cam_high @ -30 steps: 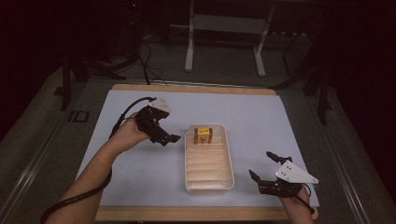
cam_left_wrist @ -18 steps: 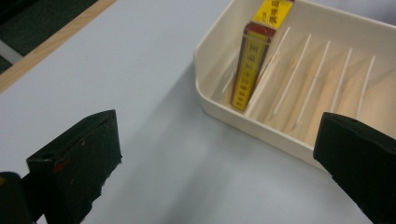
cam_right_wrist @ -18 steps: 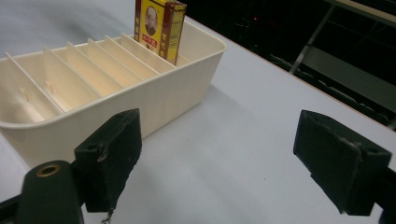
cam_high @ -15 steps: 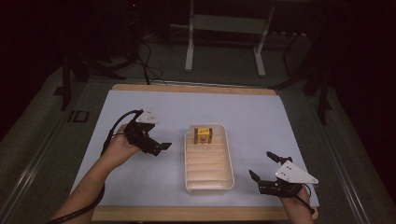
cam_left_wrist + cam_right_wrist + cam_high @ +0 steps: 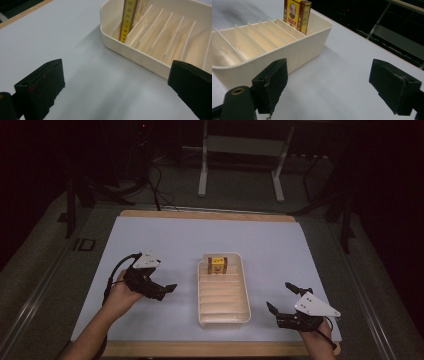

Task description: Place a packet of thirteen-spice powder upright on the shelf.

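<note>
High view shows the left tool pulled back from the divided tray toward the surface's near edge, jaws apart and empty like the right tool, leaving the yellow box standing in the tray's far slot, apparently placed.

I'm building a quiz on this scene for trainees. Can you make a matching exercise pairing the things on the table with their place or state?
Things:
1. yellow box
2. cream tray
3. left tongs
4. right tongs

Places or states:
A. open, empty, above the mat left of the tray
B. standing upright in the tray's far end slot
C. open, empty, near the mat's right front corner
D. in the middle of the mat, split by thin dividers

Pairs: 1-B, 2-D, 3-A, 4-C
</note>
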Available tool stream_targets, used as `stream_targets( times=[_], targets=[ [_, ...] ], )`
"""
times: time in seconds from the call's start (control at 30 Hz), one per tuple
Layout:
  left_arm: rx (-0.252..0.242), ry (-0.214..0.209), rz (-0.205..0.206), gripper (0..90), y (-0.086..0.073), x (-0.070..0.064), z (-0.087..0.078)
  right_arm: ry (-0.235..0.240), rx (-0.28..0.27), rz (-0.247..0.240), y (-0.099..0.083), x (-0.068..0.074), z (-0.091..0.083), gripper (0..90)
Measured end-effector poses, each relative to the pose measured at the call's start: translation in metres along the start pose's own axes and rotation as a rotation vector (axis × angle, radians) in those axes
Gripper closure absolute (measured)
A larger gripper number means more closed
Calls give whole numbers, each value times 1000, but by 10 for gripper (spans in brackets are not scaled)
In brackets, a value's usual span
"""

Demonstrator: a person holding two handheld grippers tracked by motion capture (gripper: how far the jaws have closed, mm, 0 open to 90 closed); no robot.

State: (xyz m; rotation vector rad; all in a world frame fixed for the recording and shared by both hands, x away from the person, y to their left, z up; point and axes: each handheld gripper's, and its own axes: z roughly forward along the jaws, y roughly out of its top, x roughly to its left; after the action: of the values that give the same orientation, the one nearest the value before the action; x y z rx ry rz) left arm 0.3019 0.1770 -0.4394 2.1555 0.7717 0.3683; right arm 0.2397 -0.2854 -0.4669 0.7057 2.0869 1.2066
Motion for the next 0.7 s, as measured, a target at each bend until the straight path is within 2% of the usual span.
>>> stream_targets(
  times=[0.07,0.17,0.37,0.53,0.7],
  targets=[
    [1,-1,4,11,-4,-4,0,0,0,-1,0,0,0,154],
    [13,-67,38,11,-12,-10,1,-1,-2,-1,0,0,0,154],
    [3,-55,23,11,-30,-19,3,-2,2,4,-1,0,-1,154],
    [-32,-24,-9,11,-41,-21,1,-1,-5,-2,0,1,-1,154],
    [-28,-20,-22,11,-49,-23,-2,-4,-7,1,-1,0,-2,154]
  ],
)
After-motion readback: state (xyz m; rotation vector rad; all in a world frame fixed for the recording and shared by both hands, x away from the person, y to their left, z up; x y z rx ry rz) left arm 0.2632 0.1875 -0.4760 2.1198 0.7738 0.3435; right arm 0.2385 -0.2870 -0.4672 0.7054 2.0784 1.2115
